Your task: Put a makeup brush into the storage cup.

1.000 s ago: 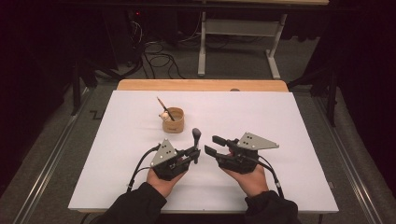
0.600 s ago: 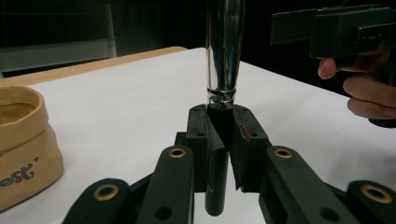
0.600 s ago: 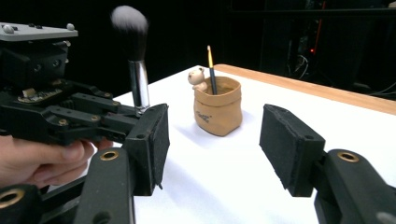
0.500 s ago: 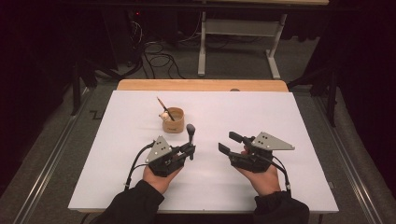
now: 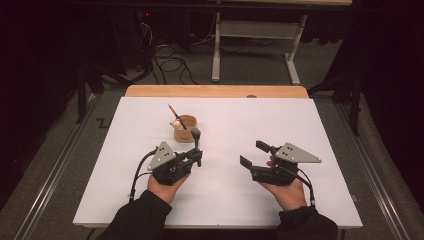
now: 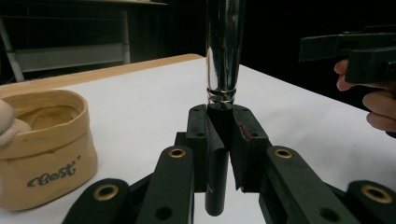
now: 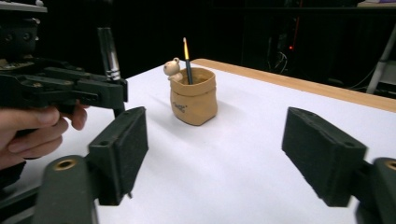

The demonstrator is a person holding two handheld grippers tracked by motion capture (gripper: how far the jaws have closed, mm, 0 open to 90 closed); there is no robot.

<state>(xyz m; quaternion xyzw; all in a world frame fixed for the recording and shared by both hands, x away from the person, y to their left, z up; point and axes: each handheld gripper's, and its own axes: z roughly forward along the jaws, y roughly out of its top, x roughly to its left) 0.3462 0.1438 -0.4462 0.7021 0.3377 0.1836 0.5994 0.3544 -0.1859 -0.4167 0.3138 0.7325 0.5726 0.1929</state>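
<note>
Black and metal, the makeup brush [image 6: 224, 51] stands upright in the left tongs [image 5: 196, 159], whose jaws are clenched on its dark handle just below the shiny ferrule; in the left gripper view the handle's lower end pokes out beneath the pads. In the high view the brush's dark head [image 5: 195, 133] rises just in front of the tan pouch-shaped holder [image 5: 184, 131], near it but apart. That holder sits on the white tabletop [image 5: 240, 120], with a pencil [image 7: 187, 60] and a small bear figure [image 7: 172, 68] standing in it.

The right tongs [image 5: 254, 155] hang well apart from the brush. Their jaws have just been opening and now stand wide, with nothing between the pads, only bare tabletop, as the right gripper view shows. They hold and touch nothing.
</note>
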